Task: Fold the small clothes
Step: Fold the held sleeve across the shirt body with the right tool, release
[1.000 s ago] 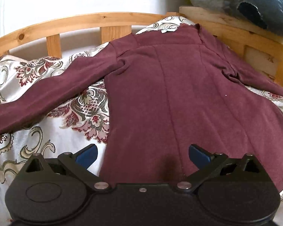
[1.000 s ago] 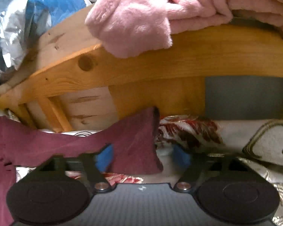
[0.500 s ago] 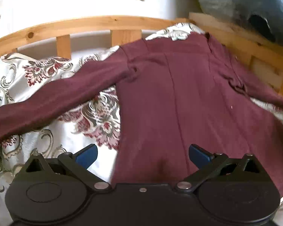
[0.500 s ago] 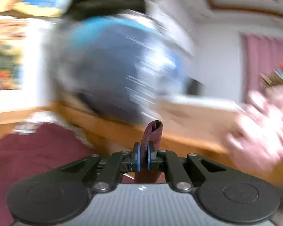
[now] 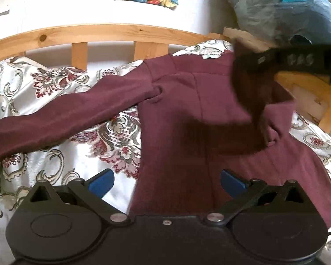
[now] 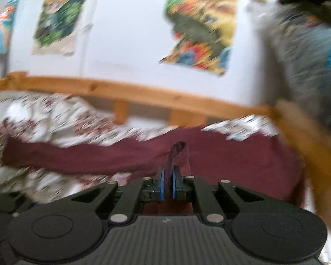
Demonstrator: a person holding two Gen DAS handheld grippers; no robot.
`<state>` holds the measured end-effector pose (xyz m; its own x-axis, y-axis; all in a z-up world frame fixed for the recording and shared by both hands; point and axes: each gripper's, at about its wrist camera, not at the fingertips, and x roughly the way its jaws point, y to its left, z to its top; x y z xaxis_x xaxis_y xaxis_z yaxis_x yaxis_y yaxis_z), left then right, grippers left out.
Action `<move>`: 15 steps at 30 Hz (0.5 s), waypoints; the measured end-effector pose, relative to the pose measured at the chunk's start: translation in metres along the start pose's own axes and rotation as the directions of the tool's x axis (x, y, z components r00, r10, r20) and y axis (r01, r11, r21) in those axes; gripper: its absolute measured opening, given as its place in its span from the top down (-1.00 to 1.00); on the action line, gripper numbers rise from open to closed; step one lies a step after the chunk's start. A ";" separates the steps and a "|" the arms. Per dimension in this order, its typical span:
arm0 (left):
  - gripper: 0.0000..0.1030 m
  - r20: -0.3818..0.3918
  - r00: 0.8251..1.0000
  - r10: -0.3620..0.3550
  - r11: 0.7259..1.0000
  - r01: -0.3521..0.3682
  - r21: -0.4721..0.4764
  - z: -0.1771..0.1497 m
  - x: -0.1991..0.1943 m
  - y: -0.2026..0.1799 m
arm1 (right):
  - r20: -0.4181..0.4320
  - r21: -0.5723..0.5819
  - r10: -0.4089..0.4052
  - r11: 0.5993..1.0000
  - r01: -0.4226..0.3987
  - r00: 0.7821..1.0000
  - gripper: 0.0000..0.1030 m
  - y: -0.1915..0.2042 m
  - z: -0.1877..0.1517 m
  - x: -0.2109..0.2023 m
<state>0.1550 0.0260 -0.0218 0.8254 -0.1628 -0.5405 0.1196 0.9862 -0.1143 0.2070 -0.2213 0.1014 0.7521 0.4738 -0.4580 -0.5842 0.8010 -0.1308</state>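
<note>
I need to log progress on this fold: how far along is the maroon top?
Barely begun. Done: the maroon top lies spread flat on the patterned bedspread. In hand: the right tool is shut on the right sleeve's cuff, held up over the body. Left: laying that sleeve down, folding the outstretched left sleeve, then the body. The left tool is open, holding nothing.

A bed (image 5: 121, 32) (wooden rail, slatted) carries a floral cover (image 5: 44, 92); 1 maroon top (image 5: 183, 114) lies spread on it.
</note>
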 end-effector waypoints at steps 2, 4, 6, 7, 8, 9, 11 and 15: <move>-0.99 -0.005 1.000 -0.007 1.000 0.008 0.010 -0.002 0.002 -0.001 | -0.030 -0.005 0.051 0.999 -0.051 0.998 0.83 0.001 -0.002 0.006; -0.99 -0.015 1.000 -0.015 1.000 0.015 0.014 -0.004 0.005 -0.001 | -0.055 0.008 0.109 0.994 -0.108 0.993 0.82 0.000 -0.006 0.006; -0.99 -0.028 0.999 -0.021 1.000 0.021 0.011 -0.006 0.008 0.000 | -0.062 0.044 0.155 0.987 -0.153 0.986 0.64 -0.011 -0.009 0.006; -0.99 -0.035 0.999 -0.024 1.000 0.024 0.009 -0.006 0.010 0.000 | -0.063 0.057 0.165 0.985 -0.162 0.984 0.49 -0.014 -0.009 0.007; -0.99 -0.041 0.999 -0.027 1.000 0.027 0.005 -0.007 0.011 0.001 | -0.060 0.070 0.170 0.984 -0.166 0.984 0.11 -0.018 -0.010 0.003; -0.99 -0.044 0.999 -0.030 1.000 0.030 0.002 -0.008 0.012 0.002 | -0.050 0.082 0.174 0.982 -0.169 0.984 -0.15 -0.024 -0.011 0.001; -0.99 -0.050 0.998 -0.037 0.999 0.036 -0.006 -0.009 0.013 0.004 | -0.044 0.105 0.166 0.982 -0.160 0.985 -0.26 -0.038 -0.016 -0.005; -0.99 -0.035 0.998 -0.051 0.999 0.051 -0.014 -0.009 0.016 0.008 | -0.071 0.155 0.043 0.987 -0.032 0.997 -0.47 -0.072 -0.027 -0.008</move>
<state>0.1642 0.0315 -0.0383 0.7984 -0.2139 -0.5628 0.1533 0.9762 -0.1536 0.2346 -0.2922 0.0905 0.7029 0.4808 -0.5241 -0.5534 0.8327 0.0217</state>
